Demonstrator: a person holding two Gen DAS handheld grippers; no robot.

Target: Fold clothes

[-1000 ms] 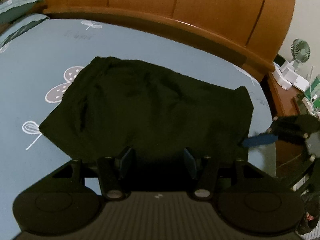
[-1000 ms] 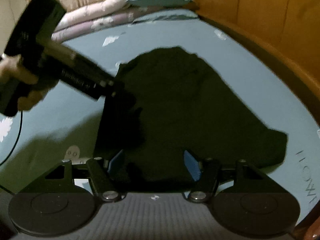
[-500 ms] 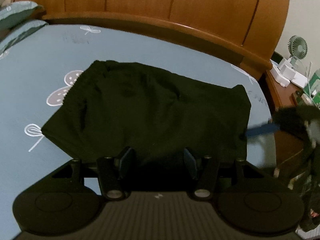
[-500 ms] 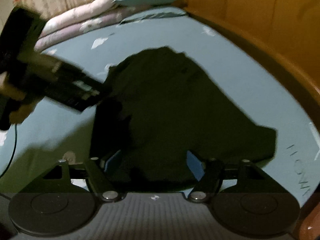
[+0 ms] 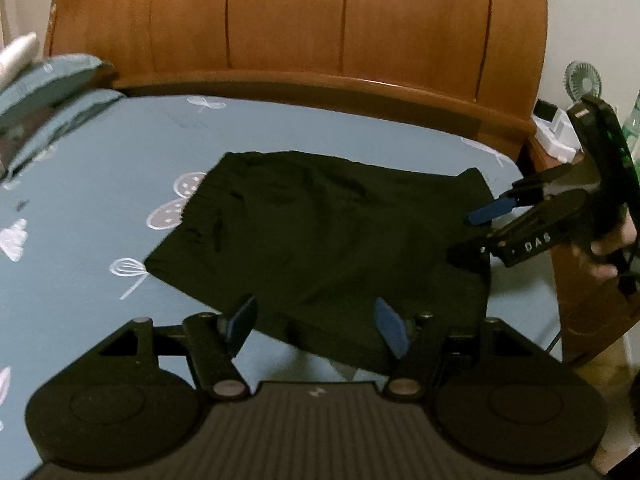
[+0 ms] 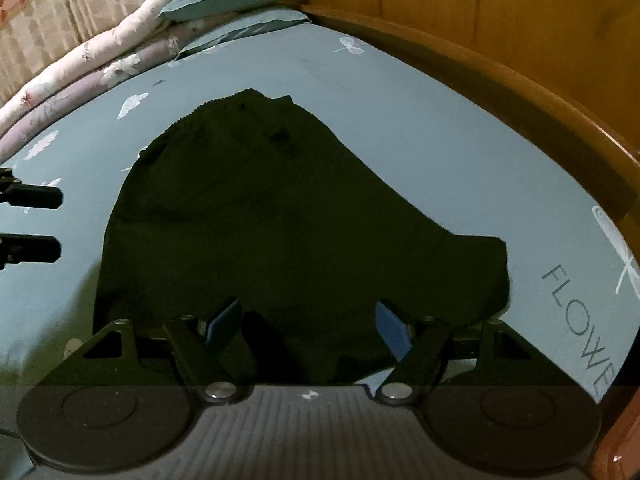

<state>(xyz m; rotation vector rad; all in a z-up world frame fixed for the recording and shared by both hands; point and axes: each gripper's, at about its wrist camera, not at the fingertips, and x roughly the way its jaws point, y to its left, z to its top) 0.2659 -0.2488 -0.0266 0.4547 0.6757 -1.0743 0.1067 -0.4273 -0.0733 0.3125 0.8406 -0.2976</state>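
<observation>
Though it looks like nothing more than a dark heap, the black garment (image 5: 320, 240) should handle as thin, limp cloth: light, soft, with no stiffness to hold a crease, so it will sag from any single point it is lifted by. I would take it at two corners of one edge, a claw on each, pinching only the layers meant to travel. The near hem and the corner by the bed's side look the easiest places to catch, since the cloth there lies thin on the sheet.

It lies on the blue printed bedsheet (image 5: 100, 200), roughly mid-bed, below the wooden headboard (image 5: 320, 40). In shape it seems a pair of shorts or similar, already doubled over, with a gathered, ribbed band at its far end (image 6: 224, 100). Wrinkles run across the top layer, and one corner sticks out toward the bed's edge.

The left claw (image 5: 316, 324) hangs over the near edge with its jaws opening; cloth lies under the gap, but the blue pads do not press it. The right claw (image 6: 308, 324) stands spread above its own part of the near edge, also gripping nothing. From the left view it is held in a hand (image 5: 608, 248) beside the garment's right corner.
</observation>
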